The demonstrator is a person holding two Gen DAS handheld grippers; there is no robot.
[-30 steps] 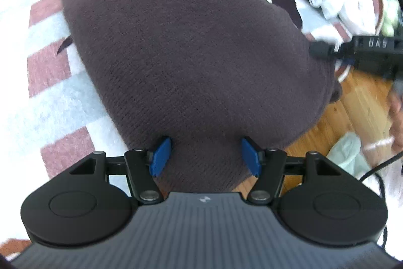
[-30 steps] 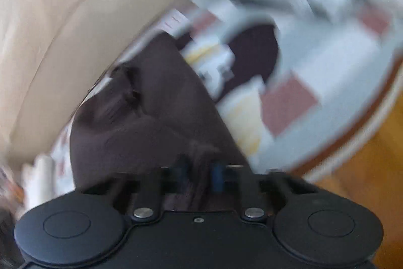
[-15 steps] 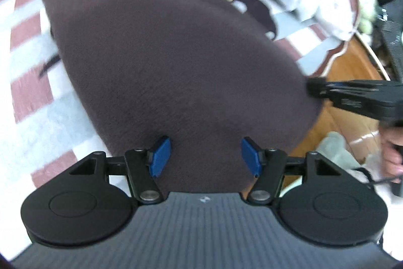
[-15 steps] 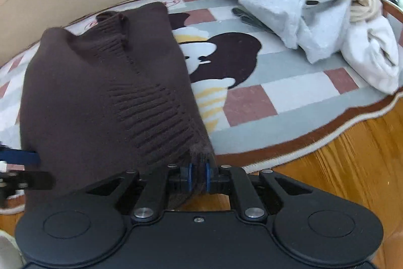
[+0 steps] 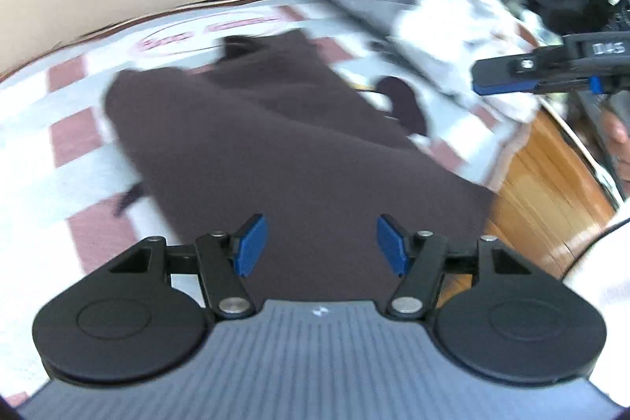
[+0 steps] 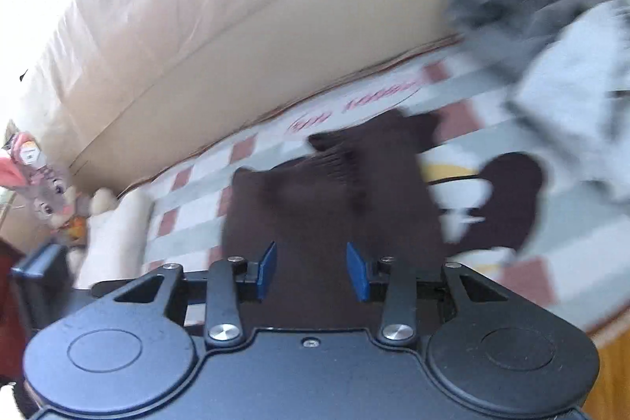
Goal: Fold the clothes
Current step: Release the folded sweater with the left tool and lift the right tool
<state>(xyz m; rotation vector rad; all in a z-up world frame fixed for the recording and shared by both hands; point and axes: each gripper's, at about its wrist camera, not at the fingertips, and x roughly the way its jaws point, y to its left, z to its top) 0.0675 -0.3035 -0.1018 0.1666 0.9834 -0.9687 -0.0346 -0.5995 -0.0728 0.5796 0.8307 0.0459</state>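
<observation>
On the checked rug lies the dark brown knit sweater, doubled into a compact shape. Both the left hand-held gripper and right hand-held gripper hover over it, jaws spread, gripping nothing. Unfolded pale clothes beyond apparently remain to fold.

We see the sweater lying on the rug, with the sofa behind it. The pile of clothes sits to its right on the rug, the wooden floor lies off the rug's right edge, and plush toys rest far left beside the sofa.
</observation>
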